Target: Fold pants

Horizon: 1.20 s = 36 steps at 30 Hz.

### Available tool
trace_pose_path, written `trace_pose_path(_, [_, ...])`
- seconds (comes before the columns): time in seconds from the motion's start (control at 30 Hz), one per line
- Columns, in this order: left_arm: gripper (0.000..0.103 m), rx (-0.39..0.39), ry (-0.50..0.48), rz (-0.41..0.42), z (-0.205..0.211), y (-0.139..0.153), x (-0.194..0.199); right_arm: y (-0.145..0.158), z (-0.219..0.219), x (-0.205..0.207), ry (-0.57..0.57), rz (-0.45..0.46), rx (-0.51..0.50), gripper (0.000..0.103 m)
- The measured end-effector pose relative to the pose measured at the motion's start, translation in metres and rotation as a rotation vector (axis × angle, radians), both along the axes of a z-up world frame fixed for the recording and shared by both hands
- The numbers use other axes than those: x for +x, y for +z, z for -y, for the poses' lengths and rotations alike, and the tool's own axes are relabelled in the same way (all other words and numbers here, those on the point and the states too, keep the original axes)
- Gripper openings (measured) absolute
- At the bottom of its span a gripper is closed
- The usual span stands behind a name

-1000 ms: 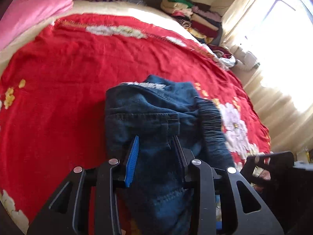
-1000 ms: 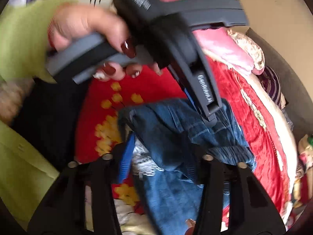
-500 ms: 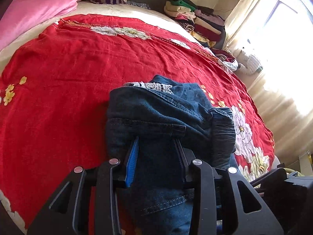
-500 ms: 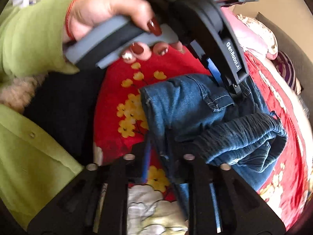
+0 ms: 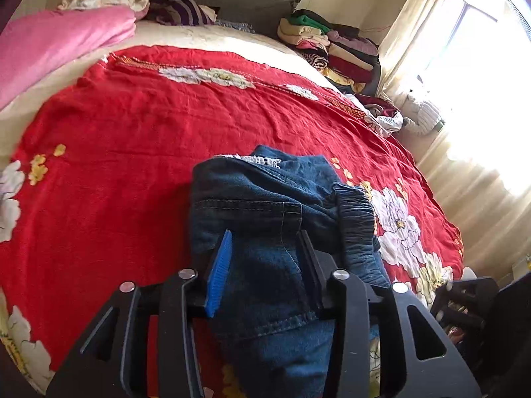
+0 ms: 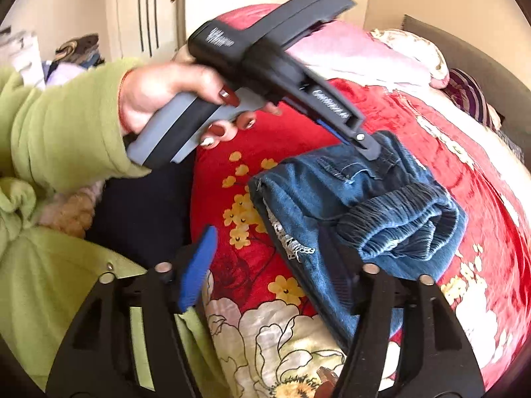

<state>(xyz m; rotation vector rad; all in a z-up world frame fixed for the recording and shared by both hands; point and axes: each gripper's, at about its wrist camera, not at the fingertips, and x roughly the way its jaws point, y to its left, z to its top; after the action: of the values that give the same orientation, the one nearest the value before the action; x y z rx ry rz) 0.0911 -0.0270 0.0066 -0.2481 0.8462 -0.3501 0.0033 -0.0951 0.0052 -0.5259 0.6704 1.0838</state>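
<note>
Left wrist view: left tongs (image 5: pixel 262 258) pinching bunched dark-blue denim pants (image 5: pixel 265 205), lying on red floral bedspread (image 5: pixel 132 126).

Right wrist view: right tongs (image 6: pixel 265 265) spread, holding nothing; pants just beside one finger. Best to keep left pinch firm, lay fold flat, square edges, tuck loose elastic cuff.

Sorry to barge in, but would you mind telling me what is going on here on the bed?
A person is folding jeans on a red bedspread, with a handheld gripper in each hand. The left gripper is clamped on the folded bundle. The right gripper is open, one of its fingers over the bedspread beside the jeans. The jeans are already folded into a compact stack with the elastic waistband on top.
</note>
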Motion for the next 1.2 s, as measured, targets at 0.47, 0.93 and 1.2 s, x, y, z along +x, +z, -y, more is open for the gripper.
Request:
trace_pose_path(0.47, [0.069, 0.042, 0.027, 0.076, -0.001, 0.028, -0.025, 0.038, 0.021, 0.007, -0.109, 0.069, 0.112, 0.080])
trace_pose_path(0.93, [0.090, 0.066, 0.044, 0.130, -0.003, 0.049, -0.045, 0.059, 0.040, 0.020, -0.244, 0.121, 0.195, 0.087])
trace_pose_path(1.2, [0.096, 0.087, 0.056, 0.136, -0.003, 0.050, -0.048, 0.062, 0.054, 0.036, -0.360, 0.111, 0.224, 0.089])
